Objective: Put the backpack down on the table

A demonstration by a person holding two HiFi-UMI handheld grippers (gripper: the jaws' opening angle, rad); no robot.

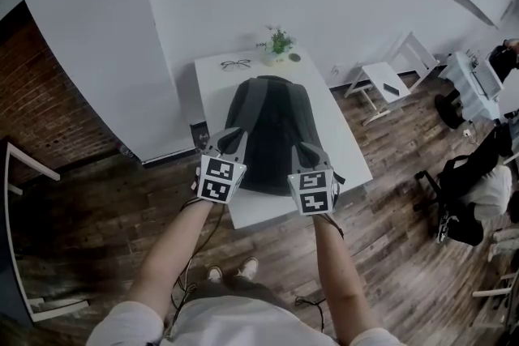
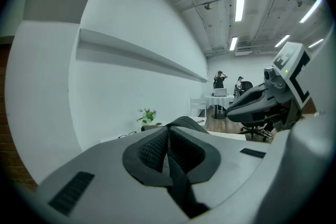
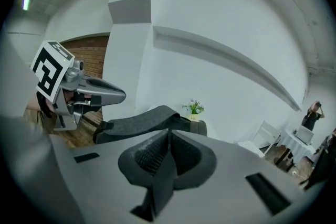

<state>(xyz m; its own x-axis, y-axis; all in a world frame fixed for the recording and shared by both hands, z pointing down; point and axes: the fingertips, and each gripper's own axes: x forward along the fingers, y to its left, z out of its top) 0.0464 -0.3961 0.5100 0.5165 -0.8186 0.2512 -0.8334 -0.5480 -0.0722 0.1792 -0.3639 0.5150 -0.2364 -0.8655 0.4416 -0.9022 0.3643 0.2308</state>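
Dark grey, the backpack [image 1: 268, 121] lies flat along the white table [image 1: 268, 211], its near end short of the near edge, so the task looks done. The left gripper [image 1: 231, 135] and the right gripper [image 1: 306, 150] hover over that near end, each with jaws pressed together and nothing visibly between them. The risk, as I judge it, is a closed tip catching the fabric and dragging the backpack off the near edge. A push could also nudge it into the glasses [image 1: 236, 64] and plant [image 1: 278, 43] at the far end.
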